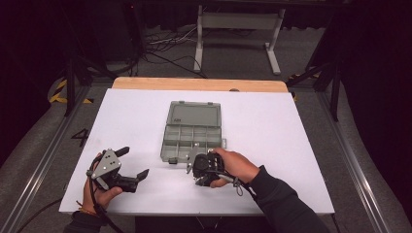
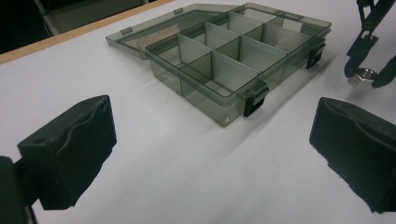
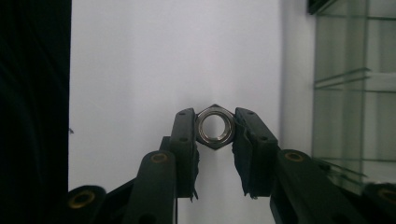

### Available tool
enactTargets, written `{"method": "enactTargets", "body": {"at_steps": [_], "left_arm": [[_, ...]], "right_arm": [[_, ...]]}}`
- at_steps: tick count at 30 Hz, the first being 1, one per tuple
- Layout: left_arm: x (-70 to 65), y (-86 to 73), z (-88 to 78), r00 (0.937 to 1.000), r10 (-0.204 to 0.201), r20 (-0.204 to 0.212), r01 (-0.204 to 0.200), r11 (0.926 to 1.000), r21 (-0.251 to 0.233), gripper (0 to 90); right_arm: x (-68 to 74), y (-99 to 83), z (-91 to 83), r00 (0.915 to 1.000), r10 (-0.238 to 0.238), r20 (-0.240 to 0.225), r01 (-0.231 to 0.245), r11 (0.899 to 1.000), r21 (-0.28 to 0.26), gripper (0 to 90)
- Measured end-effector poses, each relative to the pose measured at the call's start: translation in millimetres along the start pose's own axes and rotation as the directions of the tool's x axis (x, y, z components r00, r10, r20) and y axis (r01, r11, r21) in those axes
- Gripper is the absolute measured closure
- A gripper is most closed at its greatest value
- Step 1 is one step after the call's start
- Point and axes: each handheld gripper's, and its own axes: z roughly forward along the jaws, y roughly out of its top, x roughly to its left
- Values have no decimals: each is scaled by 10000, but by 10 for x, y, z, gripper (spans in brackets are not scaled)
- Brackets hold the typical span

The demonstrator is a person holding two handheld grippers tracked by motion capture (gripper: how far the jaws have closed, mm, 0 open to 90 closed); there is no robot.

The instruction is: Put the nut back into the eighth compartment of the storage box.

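Observation:
A steel hex nut sits clamped between the two black fingertips of my right gripper, just above the white table. The same nut shows in the left gripper view, pinched by those thin fingers beside the box's front right corner. The box is a smoky clear organizer with several compartments and its lid folded flat behind it. My right gripper is held just in front of the box. At the table's front left, my left gripper is open, its wide pads apart with nothing between them.
The white tabletop has a wooden strip along its far edge. A white stand and loose cables lie on the floor behind. Two black latches hang on the box's front wall.

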Motion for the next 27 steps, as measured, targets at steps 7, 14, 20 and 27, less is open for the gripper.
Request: {"method": "enactTargets", "body": {"at_steps": [7, 14, 20, 27], "left_arm": [[0, -1, 2, 10000, 6, 3, -6, 10000, 25, 11], [7, 0, -7, 10000, 11, -97, -11, 10000, -29, 11], [10, 1, -12, 9999, 18, -107, -18, 10000, -55, 11], [11, 1, -12, 9999, 28, -132, -28, 10000, -42, 11]], "right_arm": [[-81, -43, -155, 9995, 150, 286, -144, 9997, -215, 704], [-212, -108, -324, 9969, 525, 585, -500, 9978, -442, 703], [-327, -171, -434, 9925, 882, 850, -838, 9950, -536, 704], [-466, -228, -531, 9843, 1314, 1176, -1250, 9904, -597, 703]]}}
